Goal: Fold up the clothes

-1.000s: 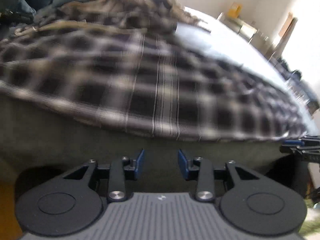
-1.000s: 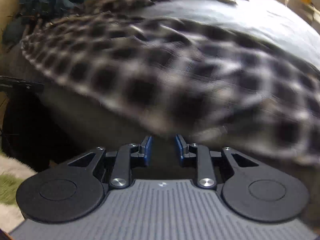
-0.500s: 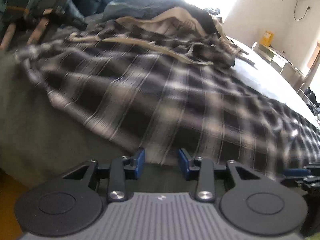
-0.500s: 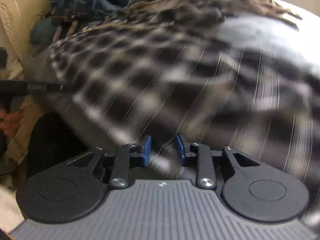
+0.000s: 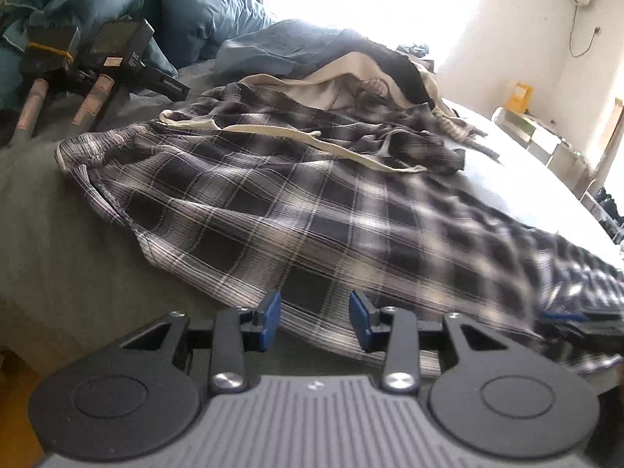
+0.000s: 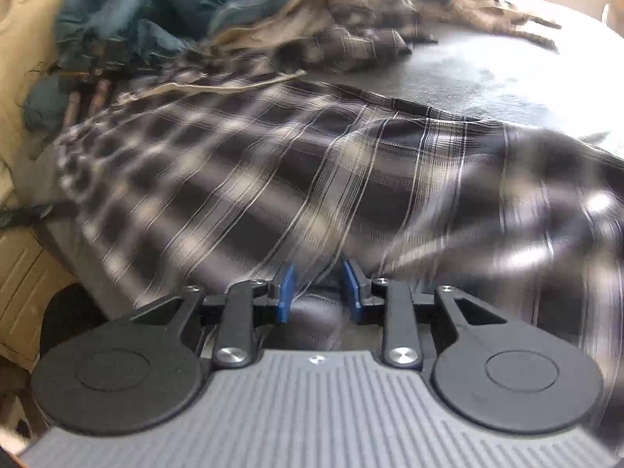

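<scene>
- We see the plaid garment (image 5: 296,210) spread on the bed (image 5: 58,241), its near hem at bottom centre, long axis running to the right.
- Our left gripper (image 5: 315,321) is part open, hem between its pads, unpressed.
- Our right gripper (image 6: 318,292) is likewise part open on the hem (image 6: 312,273).

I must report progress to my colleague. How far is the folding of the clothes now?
Done: the plaid garment lies spread, unfolded, on the bed. In hand: its near hem sits between the parted pads of the left gripper and of the right gripper; neither visibly pinches it. Left: every fold, then the heap of other clothes behind it.
</scene>
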`<state>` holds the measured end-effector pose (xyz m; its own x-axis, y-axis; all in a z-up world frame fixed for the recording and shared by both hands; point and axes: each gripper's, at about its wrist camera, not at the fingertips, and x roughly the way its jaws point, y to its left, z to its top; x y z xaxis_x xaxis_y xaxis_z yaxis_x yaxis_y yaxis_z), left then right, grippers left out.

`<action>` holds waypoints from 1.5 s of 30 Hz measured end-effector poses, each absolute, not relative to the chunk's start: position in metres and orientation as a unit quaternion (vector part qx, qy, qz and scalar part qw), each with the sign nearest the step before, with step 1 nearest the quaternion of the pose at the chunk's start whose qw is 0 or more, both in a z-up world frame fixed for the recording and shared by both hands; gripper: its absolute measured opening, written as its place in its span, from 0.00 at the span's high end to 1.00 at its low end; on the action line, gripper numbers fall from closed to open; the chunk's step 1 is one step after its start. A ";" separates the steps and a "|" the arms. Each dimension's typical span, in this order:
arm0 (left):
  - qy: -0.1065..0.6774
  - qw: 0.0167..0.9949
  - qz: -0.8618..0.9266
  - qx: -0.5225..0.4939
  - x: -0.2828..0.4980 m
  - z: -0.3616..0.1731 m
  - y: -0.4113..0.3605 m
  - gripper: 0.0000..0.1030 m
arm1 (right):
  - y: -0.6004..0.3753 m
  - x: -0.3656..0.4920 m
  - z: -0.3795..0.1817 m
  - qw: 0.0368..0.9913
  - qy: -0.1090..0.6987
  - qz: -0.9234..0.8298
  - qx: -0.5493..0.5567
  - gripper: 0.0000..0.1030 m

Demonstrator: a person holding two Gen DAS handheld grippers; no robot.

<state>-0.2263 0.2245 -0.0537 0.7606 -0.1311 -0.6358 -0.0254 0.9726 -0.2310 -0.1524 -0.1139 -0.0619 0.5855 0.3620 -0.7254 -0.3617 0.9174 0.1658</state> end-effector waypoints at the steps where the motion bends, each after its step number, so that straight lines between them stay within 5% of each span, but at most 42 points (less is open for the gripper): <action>1: 0.342 0.932 -0.030 -0.113 -0.225 -0.053 0.225 0.61 | -0.114 -0.158 -0.059 0.887 0.413 0.205 0.005 0.74; 20: 0.322 0.936 -0.125 -0.067 -0.199 -0.043 0.144 0.60 | -0.254 -0.172 -0.035 0.944 0.325 0.042 0.039 0.72; 28: 0.355 0.912 -0.208 -0.008 -0.195 -0.066 0.052 0.60 | -0.293 -0.226 -0.064 0.916 0.400 0.021 0.029 0.73; 45: 0.386 0.907 -0.166 0.006 -0.186 -0.056 0.037 0.59 | -0.390 -0.220 -0.045 0.934 0.354 -0.049 0.011 0.72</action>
<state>-0.1861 0.0366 -0.0562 0.6464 -0.2972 -0.7027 0.3069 0.9445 -0.1171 -0.2204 -0.3899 -0.0450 0.7448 -0.0841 -0.6620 0.0991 0.9950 -0.0149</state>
